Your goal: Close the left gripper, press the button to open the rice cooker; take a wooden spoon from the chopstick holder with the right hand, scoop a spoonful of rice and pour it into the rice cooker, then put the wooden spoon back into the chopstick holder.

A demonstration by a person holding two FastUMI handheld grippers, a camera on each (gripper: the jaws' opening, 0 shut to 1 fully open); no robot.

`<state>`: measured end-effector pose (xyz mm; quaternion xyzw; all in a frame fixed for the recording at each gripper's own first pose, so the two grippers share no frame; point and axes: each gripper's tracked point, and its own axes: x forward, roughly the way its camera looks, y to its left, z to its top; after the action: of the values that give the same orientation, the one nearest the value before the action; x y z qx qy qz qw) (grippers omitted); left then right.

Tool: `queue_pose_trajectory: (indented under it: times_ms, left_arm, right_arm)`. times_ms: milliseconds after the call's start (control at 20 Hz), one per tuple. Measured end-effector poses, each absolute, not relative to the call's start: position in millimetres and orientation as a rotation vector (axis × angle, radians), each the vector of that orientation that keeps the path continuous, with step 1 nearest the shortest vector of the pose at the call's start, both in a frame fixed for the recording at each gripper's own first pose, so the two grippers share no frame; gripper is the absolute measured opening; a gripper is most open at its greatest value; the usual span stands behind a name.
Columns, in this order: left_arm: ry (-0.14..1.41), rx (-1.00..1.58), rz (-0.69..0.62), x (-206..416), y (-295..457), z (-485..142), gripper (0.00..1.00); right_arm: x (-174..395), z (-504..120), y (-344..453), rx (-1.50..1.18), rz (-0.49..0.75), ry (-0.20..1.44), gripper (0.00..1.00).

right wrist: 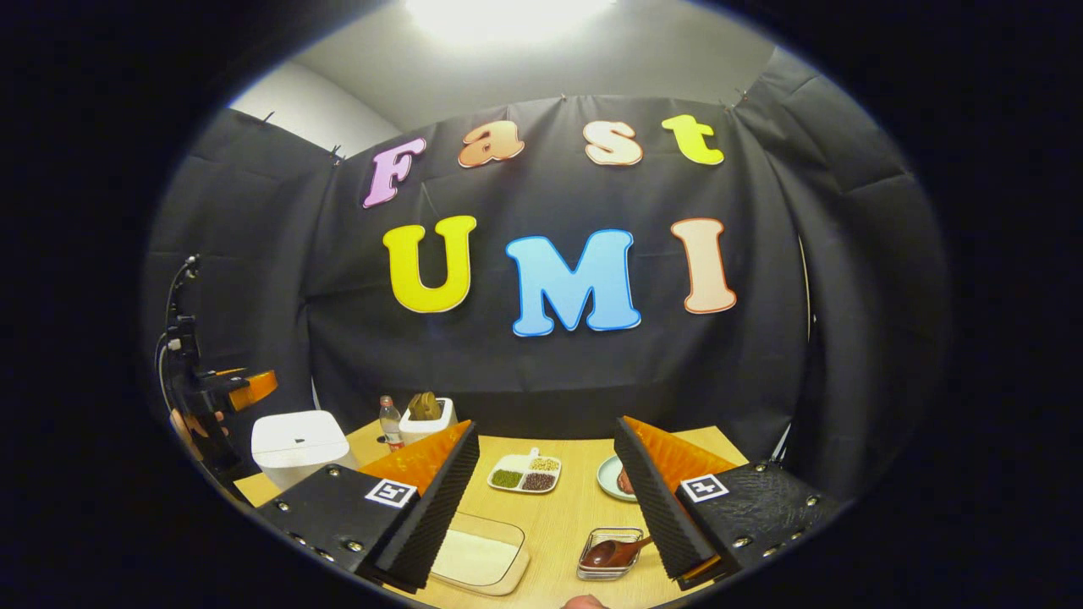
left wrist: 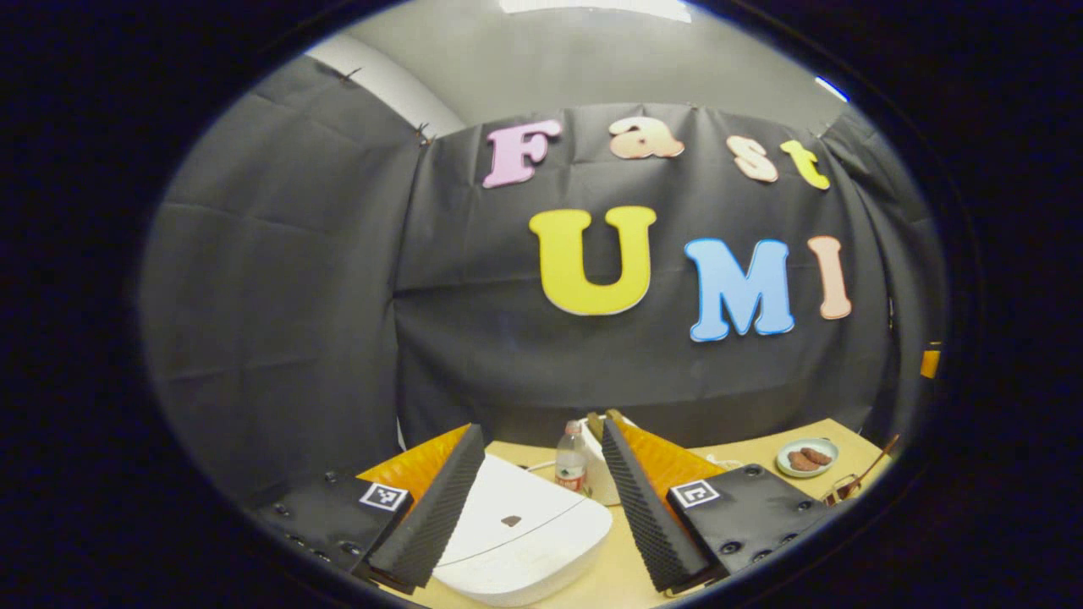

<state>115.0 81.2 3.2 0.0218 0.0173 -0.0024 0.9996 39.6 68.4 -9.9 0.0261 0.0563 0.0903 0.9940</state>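
Observation:
The white rice cooker sits with its lid down just below my left gripper, whose jaws stand wide open and empty above it. A small dark button marks the lid. In the right gripper view the rice cooker stands at the table's far left, with the left gripper held by a hand above it. My right gripper is open and empty over the table. Below it lie a clear box of white rice and a wire holder containing the wooden spoon.
A water bottle and a white pot of brown items stand behind the cooker. A divided dish of beans and a small plate sit mid-table. The wooden table ends at the black cloth wall.

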Motion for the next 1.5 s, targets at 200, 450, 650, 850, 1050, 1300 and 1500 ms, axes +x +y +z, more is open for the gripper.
queue_pose_trajectory:
  times_ms: [200,450,650,850,1050,1300,1500]
  left_arm:
    - [-0.004,0.026,-0.064,64,44,27,0.99]
    - [-0.023,-0.009,-0.080,20,22,22,0.99]
    - [-0.041,-0.040,-0.110,12,9,24,0.97]
    - [-0.053,-0.025,-0.104,15,8,26,0.97]
    - [-0.057,-0.039,-0.100,13,10,30,0.99]
    - [-0.081,-0.034,-0.096,15,14,36,0.96]
    - [-0.086,-0.024,-0.093,15,15,37,0.96]
  right_arm:
    - [30,4,65,0.009,0.152,0.060,0.98]
    - [15,9,76,-0.068,0.152,-0.004,0.97]
    - [8,9,88,-0.080,0.179,-0.005,0.98]
    - [14,16,92,-0.063,0.183,-0.016,0.98]
    - [21,20,94,-0.053,0.187,-0.014,0.98]
    - [21,22,97,-0.052,0.184,-0.016,0.98]
    - [20,23,97,-0.055,0.182,-0.013,0.98]
